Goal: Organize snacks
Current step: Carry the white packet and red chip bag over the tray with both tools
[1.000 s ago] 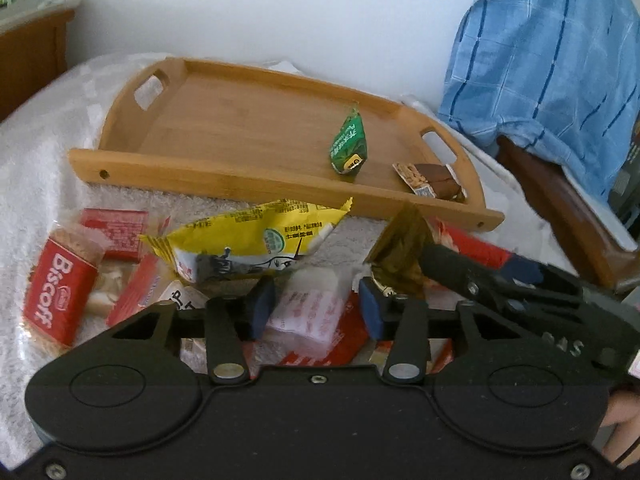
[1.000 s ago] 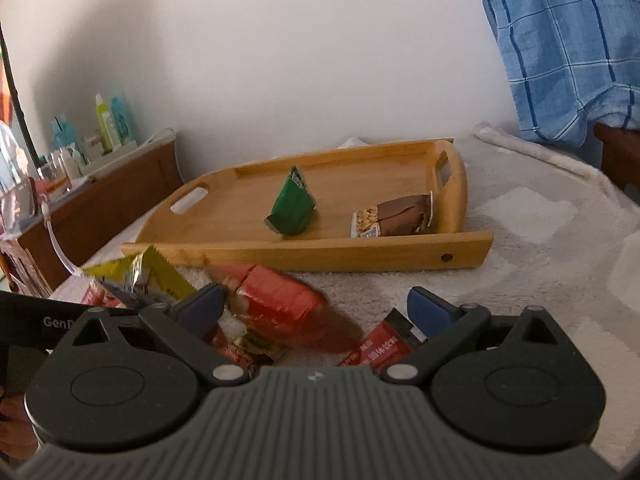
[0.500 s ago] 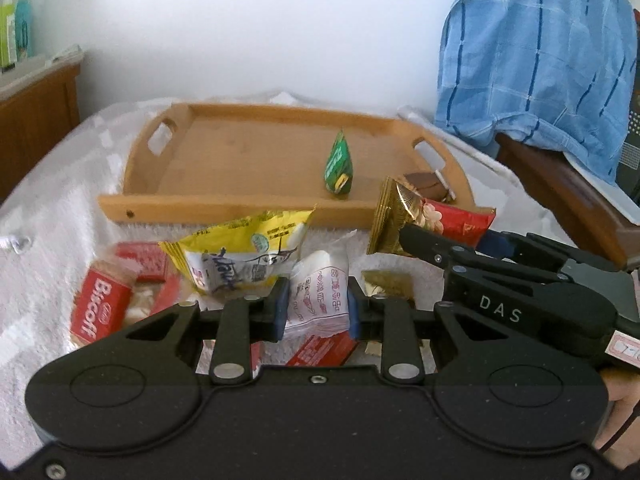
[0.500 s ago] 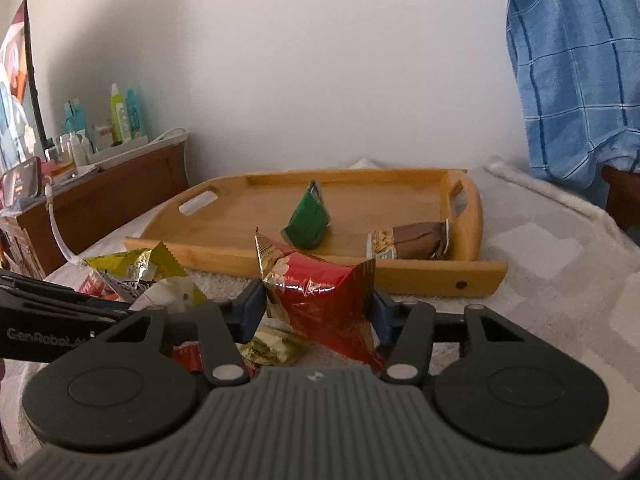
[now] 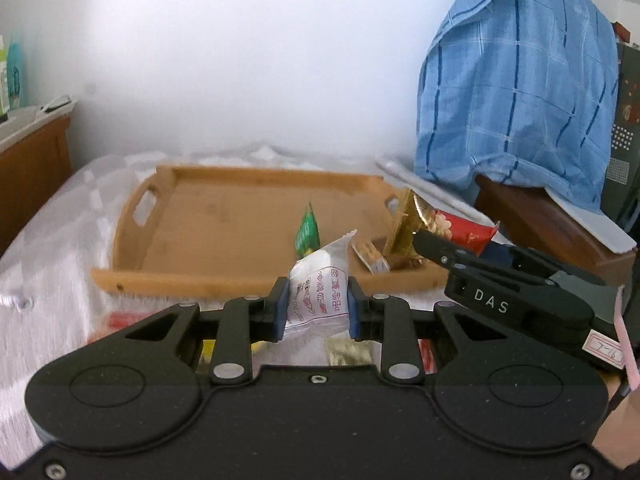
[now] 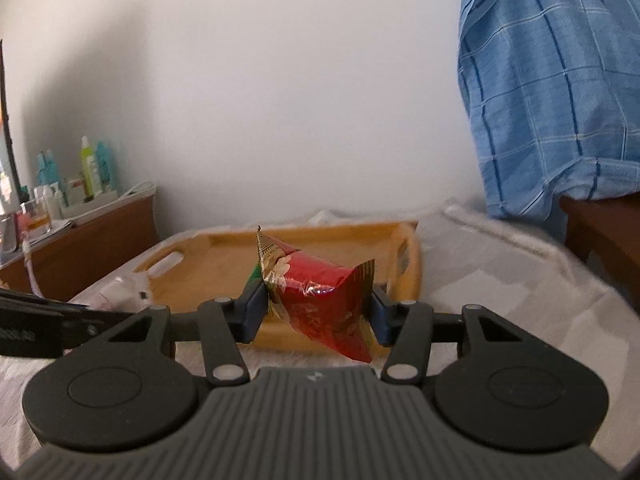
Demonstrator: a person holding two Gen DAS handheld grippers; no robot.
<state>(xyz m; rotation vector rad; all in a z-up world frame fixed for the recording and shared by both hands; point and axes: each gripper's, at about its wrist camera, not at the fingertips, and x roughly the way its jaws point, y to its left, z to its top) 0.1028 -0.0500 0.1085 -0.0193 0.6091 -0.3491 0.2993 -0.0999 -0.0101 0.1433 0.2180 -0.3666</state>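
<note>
My left gripper (image 5: 317, 307) is shut on a white snack packet with red print (image 5: 320, 284), lifted off the bed in front of the wooden tray (image 5: 208, 280). The right gripper (image 6: 318, 306) is shut on a red and gold foil packet (image 6: 324, 300), also raised before the tray (image 6: 416, 264); that packet (image 5: 444, 226) and the right gripper (image 5: 460, 254) show at the right of the left wrist view. A green packet (image 5: 307, 232) and a brown bar (image 5: 374, 258) lie in the tray. The white packet (image 6: 128, 290) appears at the left of the right wrist view.
The tray sits on a white textured bedspread (image 5: 52, 272). More snacks, red and yellow (image 5: 120, 318), lie under my left gripper, mostly hidden. A blue checked cloth (image 5: 520, 100) hangs over a wooden chair (image 5: 540, 216) at the right. A wooden cabinet with bottles (image 6: 80, 216) stands at the left.
Both grippers closed on packets and rose: the left took the white packet, the right took the red foil packet. The snack pile dropped below the left view.
</note>
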